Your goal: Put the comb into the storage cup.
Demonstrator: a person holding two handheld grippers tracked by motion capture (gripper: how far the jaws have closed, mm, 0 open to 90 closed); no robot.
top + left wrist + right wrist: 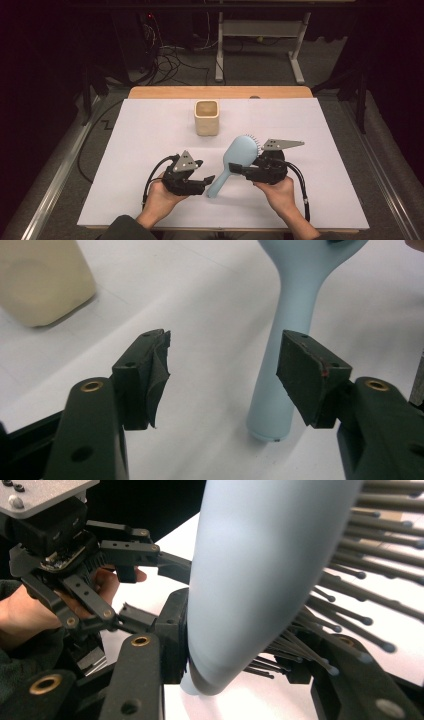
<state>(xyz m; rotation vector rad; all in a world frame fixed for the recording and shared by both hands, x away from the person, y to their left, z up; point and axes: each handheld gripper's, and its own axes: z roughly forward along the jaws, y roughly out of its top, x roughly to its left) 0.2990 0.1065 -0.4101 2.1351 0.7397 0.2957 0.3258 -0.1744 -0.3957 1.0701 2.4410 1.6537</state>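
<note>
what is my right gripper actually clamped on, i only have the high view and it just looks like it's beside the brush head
Observer: In the right gripper view, the right gripper is shut on the hairbrush at its head, one pad on the smooth back, the other among the bristles.
Operator: ok and the left one, is it on the handle
Observer: No. The left gripper view shows the left gripper open, with the handle just beyond the right-hand pad, not between the two.
Operator: is the handle end lifted
Observer: In that same view, the handle's butt sits down at the white sheet; I cannot tell whether it touches.
</note>
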